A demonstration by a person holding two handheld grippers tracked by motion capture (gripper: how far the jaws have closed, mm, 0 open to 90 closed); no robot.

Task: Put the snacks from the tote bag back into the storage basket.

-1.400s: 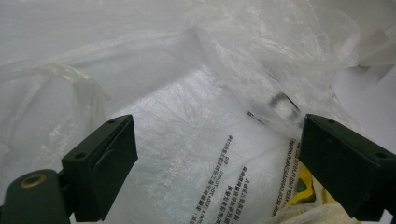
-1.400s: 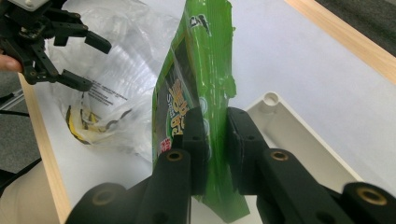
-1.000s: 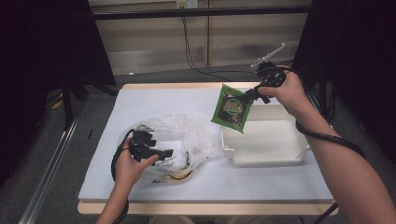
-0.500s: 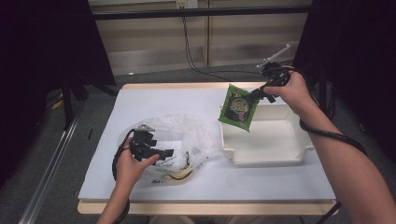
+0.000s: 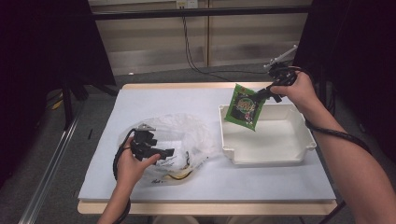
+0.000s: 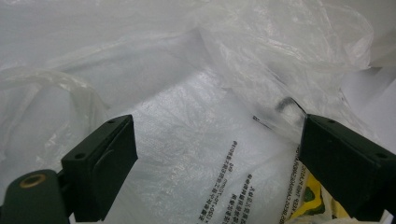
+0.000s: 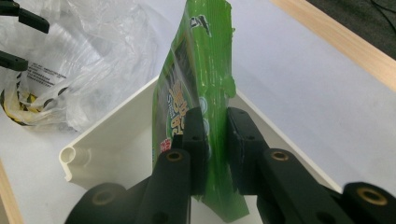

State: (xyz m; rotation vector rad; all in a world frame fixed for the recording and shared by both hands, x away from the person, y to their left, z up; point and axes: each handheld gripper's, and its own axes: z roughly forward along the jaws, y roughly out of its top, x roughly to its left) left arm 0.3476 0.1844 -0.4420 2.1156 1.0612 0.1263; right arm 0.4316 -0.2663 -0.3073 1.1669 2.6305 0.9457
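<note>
Fingers [image 7: 215,140] hide green packet's [image 7: 196,88] lower print.

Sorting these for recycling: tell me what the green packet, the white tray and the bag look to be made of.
Green packet: glossy plastic film, probably; it glints and has a ribbed, crimped top seal. White tray: seemingly moulded rigid plastic, smooth with a slight sheen, with a rolled rim. Bag: thin translucent plastic film, crinkled and shiny, with print on it.
</note>
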